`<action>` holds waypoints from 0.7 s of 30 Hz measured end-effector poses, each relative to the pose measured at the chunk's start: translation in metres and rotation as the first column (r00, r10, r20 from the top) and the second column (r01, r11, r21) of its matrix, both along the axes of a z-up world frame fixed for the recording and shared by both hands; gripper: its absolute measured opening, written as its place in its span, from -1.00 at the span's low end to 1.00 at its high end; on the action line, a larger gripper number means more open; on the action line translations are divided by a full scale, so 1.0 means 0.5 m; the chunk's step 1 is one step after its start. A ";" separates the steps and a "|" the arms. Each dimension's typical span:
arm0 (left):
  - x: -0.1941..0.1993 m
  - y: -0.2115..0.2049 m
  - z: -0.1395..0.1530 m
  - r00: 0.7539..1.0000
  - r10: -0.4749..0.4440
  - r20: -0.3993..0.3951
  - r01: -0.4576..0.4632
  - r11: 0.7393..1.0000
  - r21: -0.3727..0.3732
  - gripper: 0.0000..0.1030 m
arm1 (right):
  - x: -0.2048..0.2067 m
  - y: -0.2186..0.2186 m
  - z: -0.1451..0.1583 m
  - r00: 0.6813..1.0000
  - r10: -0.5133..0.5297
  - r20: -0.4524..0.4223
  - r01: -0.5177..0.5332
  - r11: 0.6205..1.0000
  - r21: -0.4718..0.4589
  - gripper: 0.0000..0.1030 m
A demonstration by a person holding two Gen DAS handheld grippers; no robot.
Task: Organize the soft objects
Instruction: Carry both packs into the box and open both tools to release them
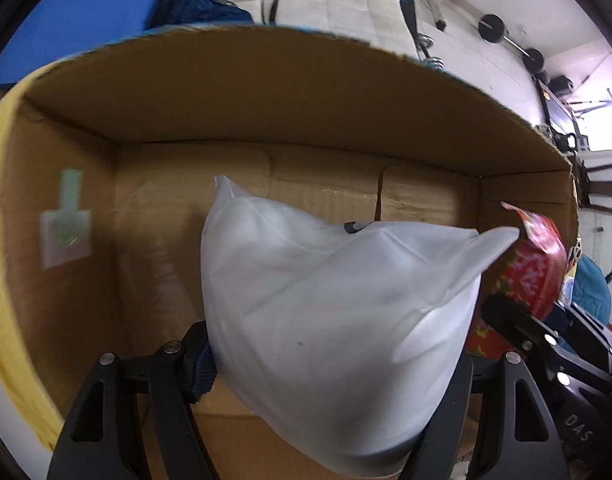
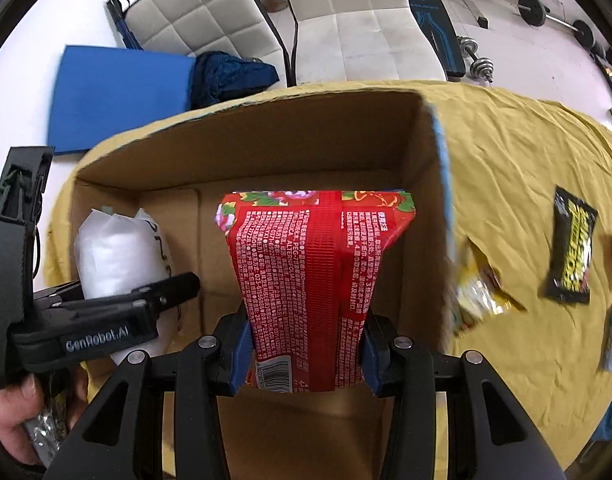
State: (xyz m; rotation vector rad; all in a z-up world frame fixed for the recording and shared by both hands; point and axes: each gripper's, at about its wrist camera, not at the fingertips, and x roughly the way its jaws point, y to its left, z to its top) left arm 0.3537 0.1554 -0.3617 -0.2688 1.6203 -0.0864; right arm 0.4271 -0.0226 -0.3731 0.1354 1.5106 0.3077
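Cardboard box [image 2: 306, 152] below both tools. Right tool [image 2: 306, 360] clamped on red printed packet [image 2: 310, 280]; left tool [image 1: 326, 368] clamped on white soft pouch [image 1: 326, 300]. Risk: early release, packets collide, snag box wall.

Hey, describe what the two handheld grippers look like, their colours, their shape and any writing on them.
Both are black plastic with triangular cut-outs in the finger arms, silver pivot bolts and blue pads. The left gripper carries raised grey lettering reading GenRobot.AI on its body. The right gripper shows no lettering in its own view. No sleeves are visible.
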 end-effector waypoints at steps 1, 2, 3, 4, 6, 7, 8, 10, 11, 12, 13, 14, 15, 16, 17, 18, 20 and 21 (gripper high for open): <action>0.004 -0.004 -0.008 1.000 -0.010 -0.003 0.010 1.000 -0.011 0.42 | 0.010 0.015 -0.013 1.000 0.008 0.000 -0.008 1.000 -0.015 -0.10; 0.007 -0.008 -0.016 1.000 -0.017 -0.009 0.017 1.000 -0.020 0.42 | 0.017 0.026 -0.022 1.000 0.014 0.000 -0.014 1.000 -0.028 -0.10; 0.010 -0.012 -0.024 1.000 -0.022 -0.017 0.021 0.999 -0.030 0.42 | 0.021 0.034 -0.030 1.000 0.020 0.001 -0.020 0.999 -0.040 -0.10; 0.013 -0.016 -0.032 0.999 -0.027 -0.026 0.026 0.999 -0.043 0.42 | 0.027 0.040 -0.040 1.000 0.026 0.001 -0.026 0.998 -0.056 -0.10; 0.021 -0.021 -0.043 0.999 -0.026 -0.045 0.023 0.998 -0.056 0.39 | 0.036 0.058 -0.057 0.999 0.047 0.002 -0.046 0.995 -0.088 -0.10; 0.024 -0.020 -0.051 0.998 -0.021 -0.051 0.017 0.998 -0.068 0.39 | 0.041 0.060 -0.065 0.998 0.057 0.002 -0.056 0.994 -0.097 -0.10; 0.026 -0.018 -0.056 0.999 -0.015 -0.052 0.010 0.996 -0.084 0.40 | 0.043 0.066 -0.069 0.998 0.061 0.000 -0.061 0.993 -0.097 -0.10; 0.030 -0.014 -0.060 0.998 -0.005 -0.057 -0.002 0.994 -0.110 0.42 | 0.052 0.066 -0.082 0.997 0.070 -0.016 -0.071 0.993 -0.090 -0.09; 0.031 -0.011 -0.061 0.998 0.000 -0.059 -0.007 0.992 -0.123 0.42 | 0.054 0.065 -0.086 0.997 0.067 -0.022 -0.069 0.994 -0.086 -0.09; 0.033 -0.009 -0.062 0.998 0.004 -0.063 -0.012 0.991 -0.133 0.43 | 0.054 0.060 -0.086 0.997 0.067 -0.025 -0.068 0.994 -0.083 -0.09; 0.033 -0.006 -0.061 0.998 0.011 -0.067 -0.020 0.990 -0.142 0.43 | 0.057 0.060 -0.088 0.997 0.067 -0.028 -0.069 0.995 -0.079 -0.09; 0.034 -0.005 -0.061 0.998 0.016 -0.069 -0.026 0.989 -0.148 0.43 | 0.061 0.062 -0.091 0.997 0.068 -0.033 -0.070 0.995 -0.073 -0.09; 0.035 -0.002 -0.060 0.997 0.023 -0.069 -0.034 0.987 -0.154 0.42 | 0.064 0.063 -0.092 0.997 0.067 -0.038 -0.069 0.995 -0.072 -0.08; 0.034 0.000 -0.058 0.997 0.034 -0.069 -0.044 0.986 -0.161 0.42 | 0.066 0.064 -0.094 0.997 0.063 -0.042 -0.066 0.995 -0.071 -0.08; 0.036 0.003 -0.059 0.997 0.038 -0.069 -0.049 0.985 -0.165 0.42 | 0.065 0.064 -0.093 0.997 0.062 -0.044 -0.065 0.996 -0.068 -0.08; 0.040 0.006 -0.058 0.997 0.041 -0.068 -0.052 0.984 -0.170 0.43 | 0.064 0.057 -0.093 0.997 0.062 -0.046 -0.064 0.996 -0.064 -0.08; 0.040 0.007 -0.056 0.997 0.048 -0.065 -0.059 0.983 -0.175 0.43 | 0.061 0.054 -0.089 0.997 0.054 -0.056 -0.057 0.997 -0.059 -0.08; 0.045 0.007 -0.056 0.997 0.050 -0.065 -0.061 0.982 -0.179 0.43 | 0.065 0.051 -0.090 0.997 0.051 -0.061 -0.055 0.997 -0.056 -0.08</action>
